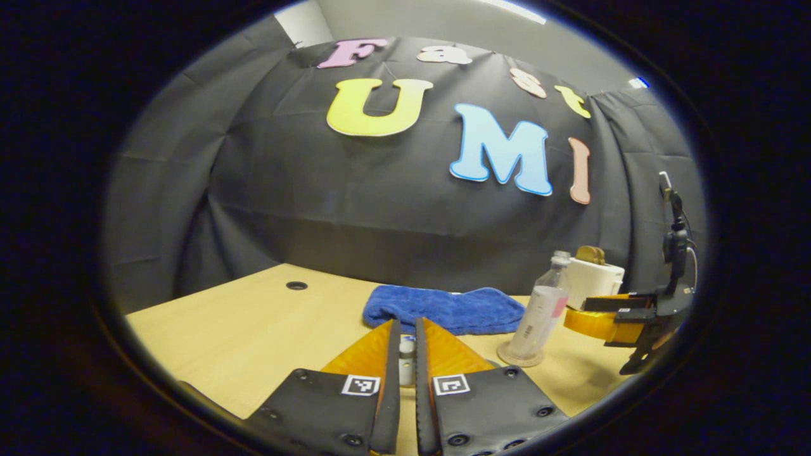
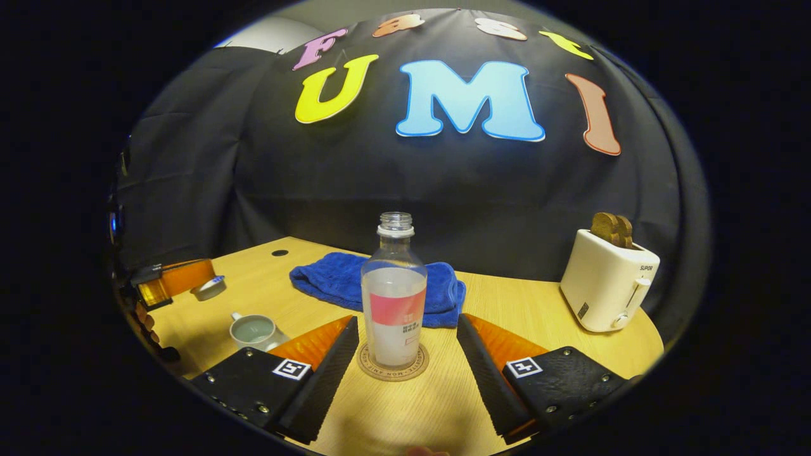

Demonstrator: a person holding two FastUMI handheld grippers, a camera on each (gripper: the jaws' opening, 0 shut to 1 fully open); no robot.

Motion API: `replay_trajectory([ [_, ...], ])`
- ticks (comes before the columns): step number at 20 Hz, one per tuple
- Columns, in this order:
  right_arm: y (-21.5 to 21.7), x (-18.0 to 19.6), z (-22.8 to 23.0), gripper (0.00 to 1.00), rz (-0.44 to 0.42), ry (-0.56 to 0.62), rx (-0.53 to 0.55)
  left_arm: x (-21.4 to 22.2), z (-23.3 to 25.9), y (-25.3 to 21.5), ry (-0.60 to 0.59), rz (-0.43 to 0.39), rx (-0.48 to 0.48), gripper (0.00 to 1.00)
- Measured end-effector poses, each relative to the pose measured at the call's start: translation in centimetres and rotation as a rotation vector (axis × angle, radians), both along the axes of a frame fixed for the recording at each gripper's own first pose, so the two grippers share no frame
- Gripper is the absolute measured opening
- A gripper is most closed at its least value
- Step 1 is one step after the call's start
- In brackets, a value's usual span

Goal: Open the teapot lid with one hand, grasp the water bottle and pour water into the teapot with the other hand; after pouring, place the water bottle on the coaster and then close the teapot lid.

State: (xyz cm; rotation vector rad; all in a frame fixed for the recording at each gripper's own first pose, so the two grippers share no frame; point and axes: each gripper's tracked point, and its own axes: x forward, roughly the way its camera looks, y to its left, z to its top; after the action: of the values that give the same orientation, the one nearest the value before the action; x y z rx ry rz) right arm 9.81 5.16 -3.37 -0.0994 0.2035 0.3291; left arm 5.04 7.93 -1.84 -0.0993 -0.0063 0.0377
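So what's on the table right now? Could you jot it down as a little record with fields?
left tool: shut on the teapot lid, lid held apart from the pot
right tool: open, one finger on each side of the water bottle, not touching it
water bottle: upright on the coaster, no cap, partly filled
teapot: open, standing on the table
other things: blue towel behind the bottle, toaster to the side
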Motion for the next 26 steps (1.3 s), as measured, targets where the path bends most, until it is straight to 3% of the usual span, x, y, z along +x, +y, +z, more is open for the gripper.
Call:
replay_trajectory([
  [9,-0.6,-5.3,0.3,0.96,0.021,-0.011,0.045,1.4,-1.0,-7.1,0.005,-0.142,0.149,0.17],
  [15,-2.5,-5.9,0.5,0.96,-0.009,-0.054,0.028,1.9,-2.9,-7.1,0.055,-0.117,0.252,0.17],
  [26,-2.1,-6.2,-0.2,0.96,-0.006,-0.048,0.058,2.3,-3.6,-7.3,0.071,-0.096,0.282,0.18],
])
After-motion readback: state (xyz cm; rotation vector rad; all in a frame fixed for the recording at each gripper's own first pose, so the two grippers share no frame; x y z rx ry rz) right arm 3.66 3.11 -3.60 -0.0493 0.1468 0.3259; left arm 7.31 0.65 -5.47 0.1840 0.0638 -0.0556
